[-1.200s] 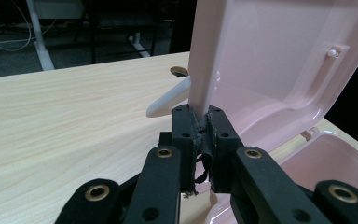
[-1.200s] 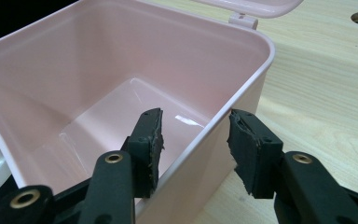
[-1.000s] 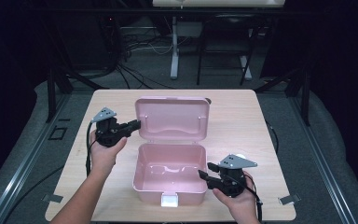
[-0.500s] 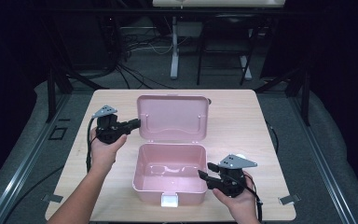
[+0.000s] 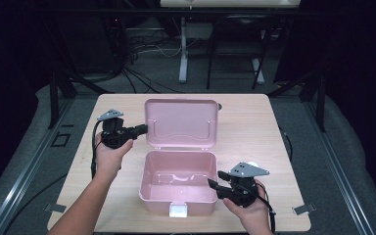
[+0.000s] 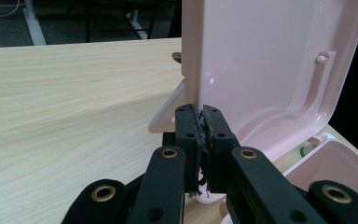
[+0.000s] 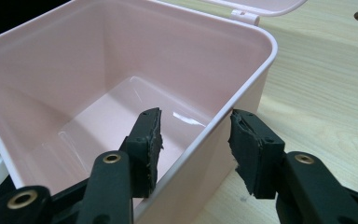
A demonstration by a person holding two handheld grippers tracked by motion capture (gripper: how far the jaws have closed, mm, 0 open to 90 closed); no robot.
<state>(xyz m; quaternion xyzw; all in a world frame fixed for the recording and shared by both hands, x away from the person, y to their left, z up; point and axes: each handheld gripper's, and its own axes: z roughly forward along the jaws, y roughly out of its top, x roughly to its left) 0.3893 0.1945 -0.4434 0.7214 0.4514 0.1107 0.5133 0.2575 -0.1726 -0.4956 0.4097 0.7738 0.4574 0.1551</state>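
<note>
The pink box [image 5: 178,183] sits mid-table, its lid [image 5: 182,123] standing open. The left gripper [image 6: 199,122] is clamped on the lid's thin side edge; the right gripper [image 7: 193,140] straddles the box's side wall with jaws spread, not pressing. Thin, glossy plastic (likely light, somewhat flexible, slippery) is best held at rims, with the base steadied.

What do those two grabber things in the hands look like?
Both are black. The left gripper and right gripper each have a grey three-cornered plate on top, a black cable trailing behind and brass-coloured rivets on the jaws. The jaw pads look worn and ragged. The forearms are bare, without sleeves.
</note>
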